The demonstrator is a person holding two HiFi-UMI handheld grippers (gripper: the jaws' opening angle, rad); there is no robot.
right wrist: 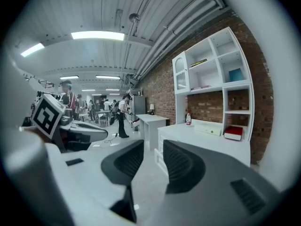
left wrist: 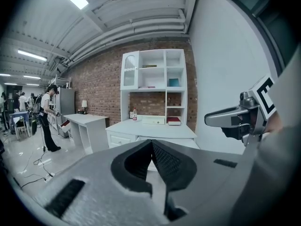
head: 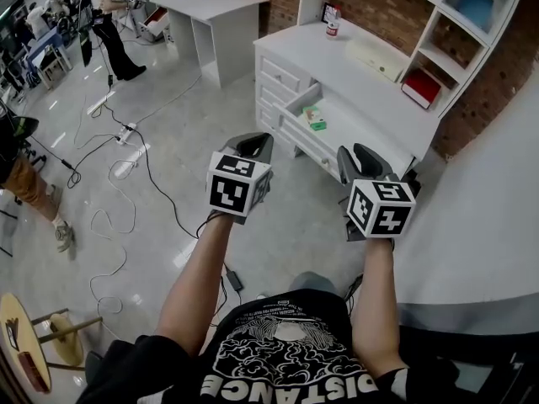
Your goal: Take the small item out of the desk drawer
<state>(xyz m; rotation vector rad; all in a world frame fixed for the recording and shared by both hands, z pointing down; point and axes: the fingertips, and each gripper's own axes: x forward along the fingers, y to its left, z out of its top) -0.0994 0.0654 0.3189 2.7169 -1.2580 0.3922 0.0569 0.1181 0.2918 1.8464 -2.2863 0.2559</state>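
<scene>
A white desk [head: 354, 74] with a shelf unit on top stands against the brick wall. Its top drawer [head: 358, 131] is pulled open, and a small green and white box [head: 315, 118] lies at the drawer's left end. Both grippers hover over the floor in front of the desk, well short of the drawer. My left gripper [head: 256, 146] is shut with nothing in it; its pads meet at the tip in the left gripper view [left wrist: 151, 143]. My right gripper [head: 362, 155] stands open and empty, with a gap between its pads [right wrist: 154, 146].
Cables [head: 126, 146] trail across the glossy floor at the left. A second white table [head: 215, 11] stands farther back, with people beyond it. A red book [head: 419, 88] lies on the shelf and a bottle [head: 333, 29] on the desk top. A round stool [head: 25, 343] is at bottom left.
</scene>
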